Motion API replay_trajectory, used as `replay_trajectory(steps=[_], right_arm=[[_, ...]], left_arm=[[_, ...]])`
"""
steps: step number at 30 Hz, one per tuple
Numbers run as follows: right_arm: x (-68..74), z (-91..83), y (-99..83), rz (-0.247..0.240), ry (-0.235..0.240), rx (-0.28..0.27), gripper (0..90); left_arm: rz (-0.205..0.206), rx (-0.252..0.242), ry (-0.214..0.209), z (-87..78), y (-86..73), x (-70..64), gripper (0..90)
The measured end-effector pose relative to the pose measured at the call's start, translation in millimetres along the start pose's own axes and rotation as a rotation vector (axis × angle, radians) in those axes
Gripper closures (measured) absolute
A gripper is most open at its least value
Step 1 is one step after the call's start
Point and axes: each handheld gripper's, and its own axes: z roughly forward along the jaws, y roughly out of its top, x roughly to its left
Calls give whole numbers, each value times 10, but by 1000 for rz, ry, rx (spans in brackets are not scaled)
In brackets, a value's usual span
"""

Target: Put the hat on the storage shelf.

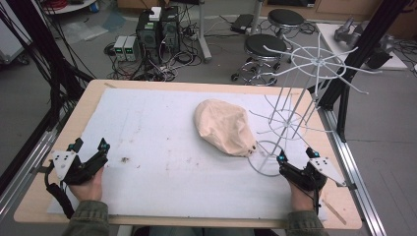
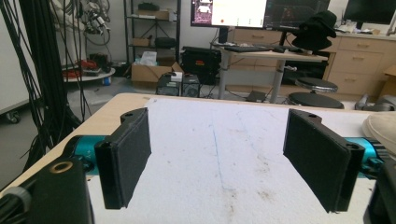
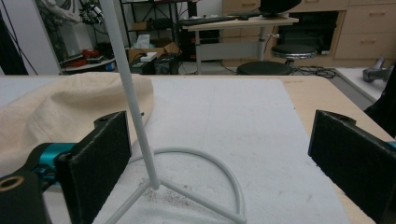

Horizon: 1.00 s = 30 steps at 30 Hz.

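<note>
The cream cloth hat (image 1: 223,127) lies crumpled on the white mat (image 1: 157,128), just left of the white wire rack (image 1: 300,98) and touching or nearly touching its ring base. No part of the hat is lifted or hung; the rack's upper spokes carry nothing.

The right gripper (image 1: 296,158) sits at the near side of the rack's base, jaws spread wide and holding nothing. In the right gripper view the rack's upright pole (image 3: 133,100) rises just inside the left jaw, with the hat (image 3: 70,112) bunched behind it.

The left gripper (image 1: 90,146) rests well to the left of the rack, at the mat's near-left edge, jaws likewise spread and empty, far from the hat.

Assessment: the work appears to be placing the hat on the rack, and it has not begun. Grasping, lifting and hanging all remain. The right gripper is the better placed to start.
</note>
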Motion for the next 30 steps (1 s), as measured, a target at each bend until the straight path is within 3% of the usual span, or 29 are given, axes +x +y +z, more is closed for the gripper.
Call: replay_trajectory(steps=[8, 23, 30], right_arm=[[-3, -13, 4, 13, 11, -10, 50], [-5, -16, 4, 16, 22, -11, 50], [-6, -16, 4, 16, 21, -11, 49]], left_arm=[[-11, -16, -5, -12, -3, 8, 242], [-13, 6, -12, 10, -35, 37, 247], [8, -8, -12, 18, -4, 14, 246]])
